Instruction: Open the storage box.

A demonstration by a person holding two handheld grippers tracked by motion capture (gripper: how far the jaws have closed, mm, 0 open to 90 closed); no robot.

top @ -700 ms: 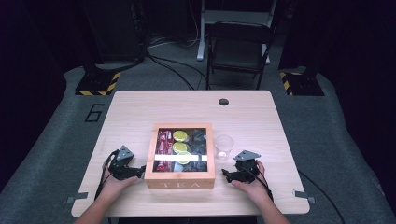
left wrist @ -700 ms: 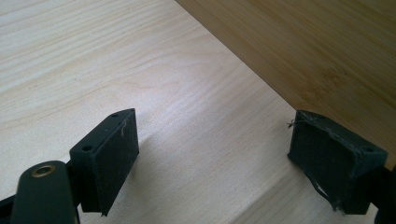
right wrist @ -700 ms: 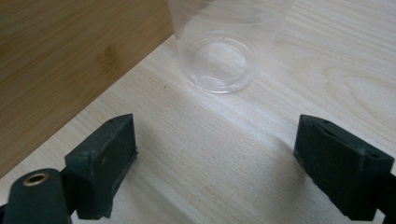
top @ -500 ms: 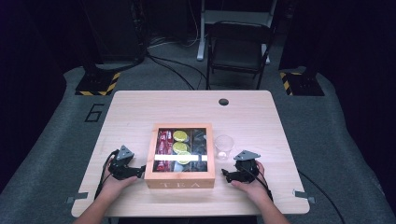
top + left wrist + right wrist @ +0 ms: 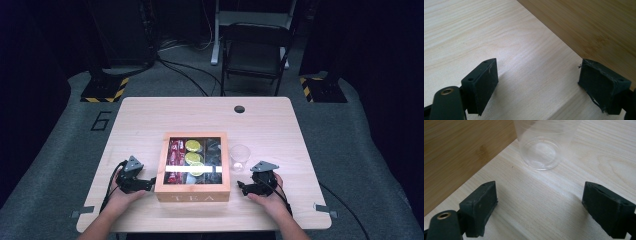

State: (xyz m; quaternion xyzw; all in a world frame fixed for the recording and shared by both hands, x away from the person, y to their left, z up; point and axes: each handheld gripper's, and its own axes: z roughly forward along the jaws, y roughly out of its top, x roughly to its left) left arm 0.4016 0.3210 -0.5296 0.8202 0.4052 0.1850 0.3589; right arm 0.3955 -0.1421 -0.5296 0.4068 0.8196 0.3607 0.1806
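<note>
A wooden tea box (image 5: 193,192) marked TEA sits at the table's front middle, its clear lid shut over red, yellow and dark tea packets (image 5: 192,152). My left gripper (image 5: 148,185) rests on the table just left of the box, open and empty; its own view shows the box's side wall (image 5: 586,22) close by the right jaw. My right gripper (image 5: 242,187) lies right of the box, open and empty. A clear plastic cup (image 5: 240,157) stands just beyond it, with its base (image 5: 541,152) ahead between the jaws and the box wall (image 5: 459,150) on the left.
The light wooden table (image 5: 150,120) has a round cable hole (image 5: 239,109) near its far edge. A dark chair (image 5: 257,52) stands behind the table. A person's hands (image 5: 267,200) hold both grippers at the front edge.
</note>
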